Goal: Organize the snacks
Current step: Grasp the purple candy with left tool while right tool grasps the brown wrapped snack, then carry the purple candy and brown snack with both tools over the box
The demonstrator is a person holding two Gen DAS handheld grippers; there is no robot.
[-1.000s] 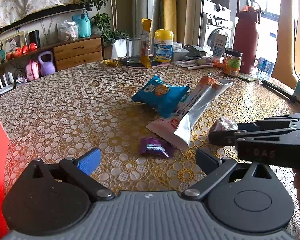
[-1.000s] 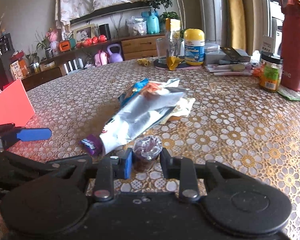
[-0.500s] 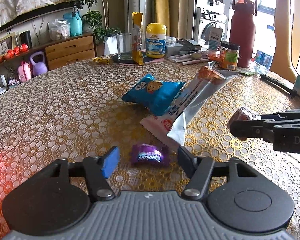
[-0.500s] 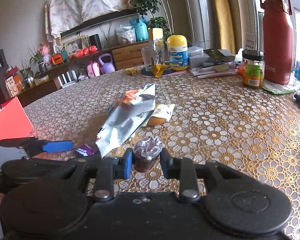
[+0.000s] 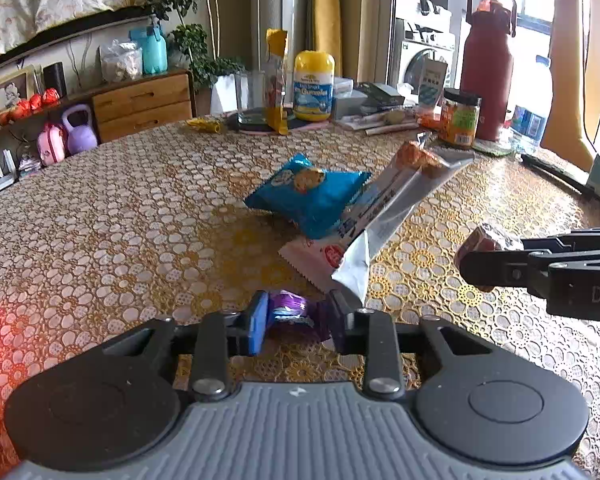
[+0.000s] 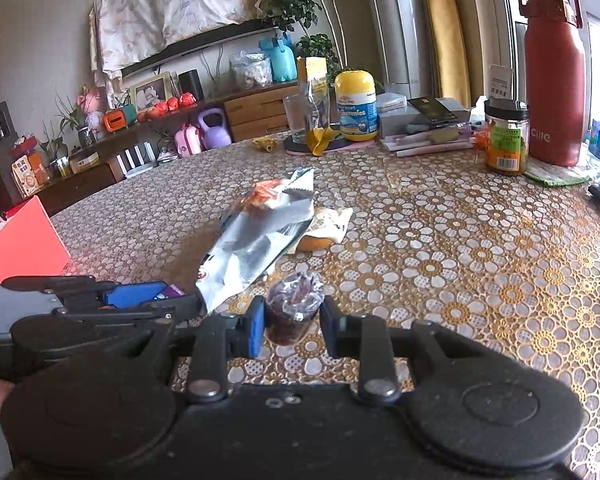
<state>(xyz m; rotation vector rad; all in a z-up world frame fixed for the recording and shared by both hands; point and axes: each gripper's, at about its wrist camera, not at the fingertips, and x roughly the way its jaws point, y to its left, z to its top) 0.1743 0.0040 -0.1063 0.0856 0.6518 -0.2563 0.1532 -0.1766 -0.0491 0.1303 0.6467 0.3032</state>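
Left gripper [image 5: 296, 316]: jaws closing on a purple candy [image 5: 290, 312] lying on the table [image 5: 100, 220]; pads appear to touch its ends. The wrapper looks light, soft and slick, so a hold across the firm middle is advised. Centre: blue packet [image 5: 308, 192] beneath a long silver packet [image 5: 396, 200], both light and crinkly. Right gripper [image 6: 294, 320]: clamped on a small wrapped sweet [image 6: 294, 308], held clear of the table.

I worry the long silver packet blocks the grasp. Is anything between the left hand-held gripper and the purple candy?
Nothing visible. The left hand-held gripper is closing with the purple candy between its fingers; the silver packet lies just beyond.
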